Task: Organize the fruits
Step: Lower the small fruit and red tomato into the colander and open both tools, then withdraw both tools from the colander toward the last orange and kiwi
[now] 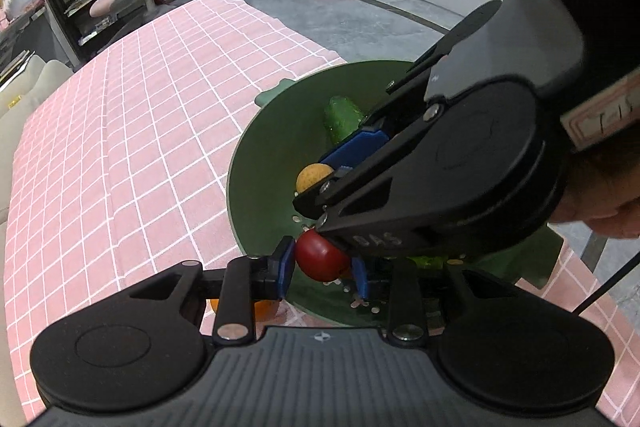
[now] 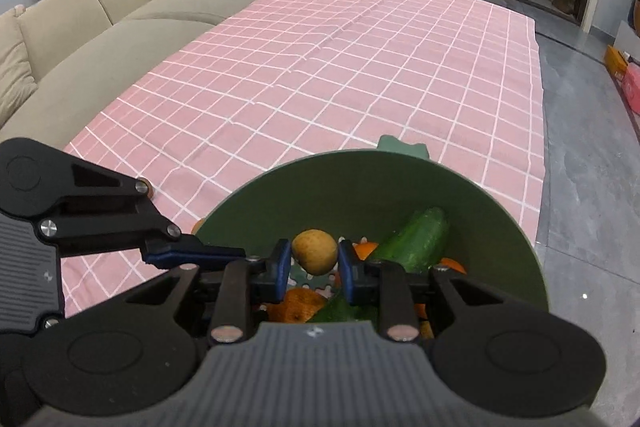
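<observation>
A green perforated bowl [image 1: 256, 163] stands at the near right corner of the pink checked tablecloth; it also shows in the right wrist view [image 2: 360, 179]. My left gripper [image 1: 322, 261] is shut on a red tomato [image 1: 320, 255] over the bowl's near side. My right gripper [image 2: 314, 263] is shut on a small yellow-brown round fruit [image 2: 314, 251] inside the bowl; that fruit shows in the left wrist view [image 1: 312, 175] too. A cucumber [image 2: 416, 239] and orange pieces [image 2: 296, 303] lie in the bowl. The right gripper body hides much of the bowl in the left view.
An orange fruit [image 1: 260, 309] lies on the cloth just outside the bowl, under my left finger. The tablecloth [image 2: 340, 59] stretches ahead. A beige sofa [image 2: 100, 27] runs along its left side. The table edge and grey floor [image 2: 580, 167] lie to the right.
</observation>
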Available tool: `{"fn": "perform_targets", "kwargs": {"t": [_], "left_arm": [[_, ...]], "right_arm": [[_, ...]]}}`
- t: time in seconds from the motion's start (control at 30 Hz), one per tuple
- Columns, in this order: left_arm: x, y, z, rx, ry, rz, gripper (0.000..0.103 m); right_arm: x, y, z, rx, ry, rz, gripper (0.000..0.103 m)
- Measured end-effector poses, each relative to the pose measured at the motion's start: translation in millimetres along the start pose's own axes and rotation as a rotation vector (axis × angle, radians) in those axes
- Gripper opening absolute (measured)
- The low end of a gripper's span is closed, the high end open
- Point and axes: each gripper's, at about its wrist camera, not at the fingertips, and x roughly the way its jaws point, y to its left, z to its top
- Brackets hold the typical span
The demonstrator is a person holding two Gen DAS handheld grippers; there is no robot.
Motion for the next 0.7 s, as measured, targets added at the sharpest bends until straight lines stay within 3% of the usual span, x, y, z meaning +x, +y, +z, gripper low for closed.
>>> {"fn": "perform_targets", "kwargs": {"t": [0.03,0.1,0.17,0.27,0.4,0.57,0.7], "left_arm": [[-2,-1,0,-0.004,-0.006,-0.006,0.04],[-10,-2,0,0.003,-0.038,-0.023,0.053],[-23,-5,-1,0.023,-0.09,-0.019,0.075],[-42,-1,-3,-0.004,-0.123,-0.011,0.075],[-74,14,-20,-0.129,-0.158,-0.02,0.074],[-103,35,-53,-0.304,-0.142,-0.03,0.073],[-124,39,-64,-0.34,-0.139,0.002,0.071]], "right_arm": [[0,0,1,0.002,0.002,0.003,0.027],[0,0,3,0.018,-0.002,0.02,0.036],[-4,-1,4,0.034,-0.022,0.022,0.037],[-22,-8,9,0.101,-0.077,0.037,0.037],[-55,-9,9,0.149,-0.156,0.014,0.037],[-81,1,3,0.189,-0.174,-0.054,0.037],[-97,10,-2,0.226,-0.17,-0.095,0.037]]}}
